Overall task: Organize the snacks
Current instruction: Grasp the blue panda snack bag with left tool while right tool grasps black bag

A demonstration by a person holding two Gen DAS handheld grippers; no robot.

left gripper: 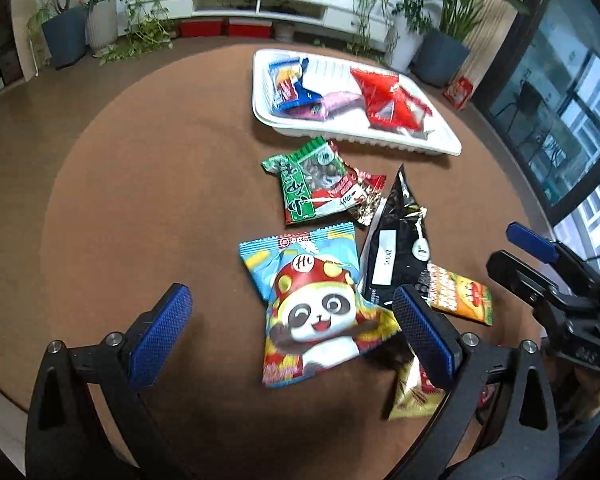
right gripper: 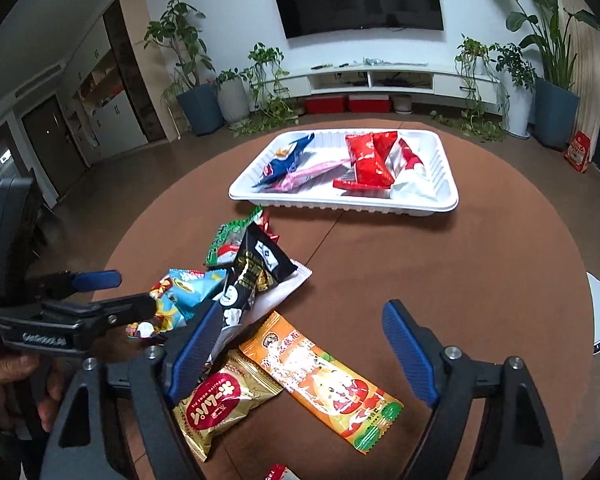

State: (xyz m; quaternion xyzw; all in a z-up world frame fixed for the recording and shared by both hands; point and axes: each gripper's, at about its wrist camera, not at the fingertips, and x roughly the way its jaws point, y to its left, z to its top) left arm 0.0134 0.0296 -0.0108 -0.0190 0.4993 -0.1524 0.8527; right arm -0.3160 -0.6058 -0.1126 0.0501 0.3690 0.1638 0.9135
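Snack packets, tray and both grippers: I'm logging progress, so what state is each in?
White tray: partly filled.
Panda packet: on table, sealed.
Orange packet: flat on table.
Gold packet: on table.
Black packet: atop pile.
Left gripper: open.
Right gripper: open.

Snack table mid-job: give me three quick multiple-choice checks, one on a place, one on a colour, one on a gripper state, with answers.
1. Where does the panda packet lie?
A. In the white tray
B. On the brown table, between the open fingers of the left gripper
C. On the floor

2. What colour is the long packet under the right gripper?
A. Orange
B. Purple
C. Grey

3. How does the left gripper stand?
A. Shut on a packet
B. Open, holding nothing
C. Out of view

Answers:
1 B: it lies on the brown table, short of the white tray.
2 A: orange wrapper.
3 B: fingers spread apart, empty.
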